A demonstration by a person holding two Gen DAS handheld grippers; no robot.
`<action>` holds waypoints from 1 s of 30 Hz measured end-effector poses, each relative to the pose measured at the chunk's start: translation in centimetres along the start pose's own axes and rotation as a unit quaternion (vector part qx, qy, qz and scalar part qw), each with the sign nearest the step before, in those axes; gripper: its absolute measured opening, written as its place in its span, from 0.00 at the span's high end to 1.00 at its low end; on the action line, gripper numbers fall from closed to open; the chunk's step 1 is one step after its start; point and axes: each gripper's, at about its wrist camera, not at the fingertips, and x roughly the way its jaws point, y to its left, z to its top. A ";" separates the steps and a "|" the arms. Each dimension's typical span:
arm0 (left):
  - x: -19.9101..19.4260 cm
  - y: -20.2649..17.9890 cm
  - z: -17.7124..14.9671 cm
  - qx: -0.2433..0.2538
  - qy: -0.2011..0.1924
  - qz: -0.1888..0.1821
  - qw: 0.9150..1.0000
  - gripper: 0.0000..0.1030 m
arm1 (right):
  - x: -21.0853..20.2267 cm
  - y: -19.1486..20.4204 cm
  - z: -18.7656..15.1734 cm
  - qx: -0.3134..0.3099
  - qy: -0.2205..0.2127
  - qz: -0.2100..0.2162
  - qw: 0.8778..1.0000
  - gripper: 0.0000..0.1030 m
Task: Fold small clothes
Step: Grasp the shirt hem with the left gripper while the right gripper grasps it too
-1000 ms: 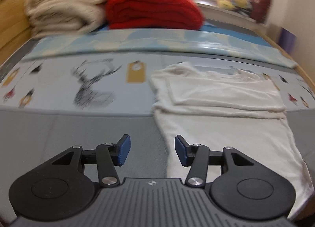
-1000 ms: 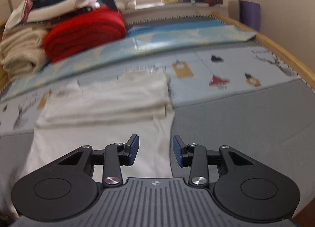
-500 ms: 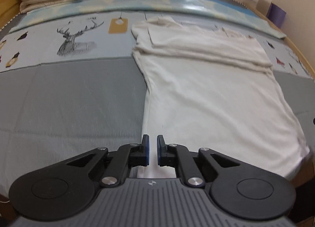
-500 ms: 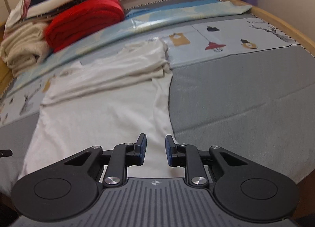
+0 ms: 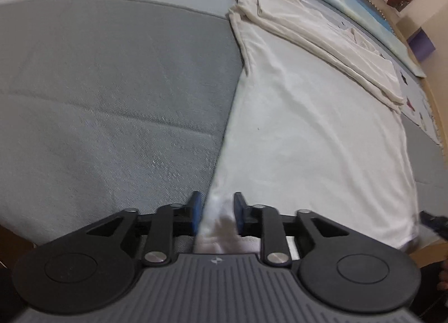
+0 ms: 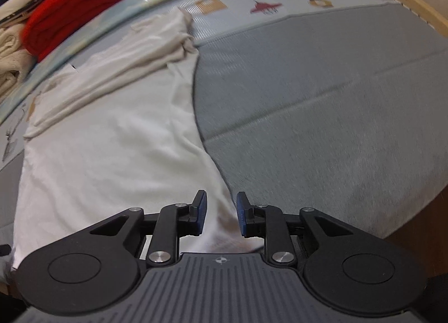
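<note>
One fold looks done: the white T-shirt (image 5: pixel 308 132) lies flat on the grey mat (image 5: pixel 112 99), its sleeves turned in across the far, collar end. Folding the body is left. Its long axis runs from you toward the red blanket (image 6: pixel 75 6), hem nearest. Your left gripper (image 5: pixel 215 213) and right gripper (image 6: pixel 219 213) each straddle a hem corner; both jaws narrowly parted, just reopened, not pinching cloth.
</note>
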 end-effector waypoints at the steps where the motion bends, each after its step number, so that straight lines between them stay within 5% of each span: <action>1: 0.2 0.1 -0.1 -0.002 0.004 0.006 1.000 0.70 | 0.4 -0.2 -0.1 -0.004 0.009 -0.001 1.000 0.74; 14: 1.5 -1.1 -0.3 0.047 0.014 0.024 0.998 0.75 | 2.7 1.8 -0.8 -0.086 0.052 -0.042 0.994 0.70; 18: 1.5 -0.8 -0.4 0.043 0.012 0.021 0.999 0.85 | 2.8 1.8 -0.6 -0.086 0.053 -0.039 0.994 0.86; 19: 1.4 -0.9 -0.5 0.050 0.013 0.020 0.998 0.93 | 2.7 1.8 -0.6 -0.081 0.053 -0.031 0.995 0.89; 26: -0.6 -0.8 -0.8 0.046 -0.004 -0.005 0.999 0.94 | 0.9 1.3 -0.3 -0.059 0.029 -0.004 0.998 0.92; 30: 0.5 -1.1 -1.0 0.057 0.022 0.019 0.998 0.87 | 1.5 1.0 -0.4 -0.050 0.044 -0.010 0.998 0.91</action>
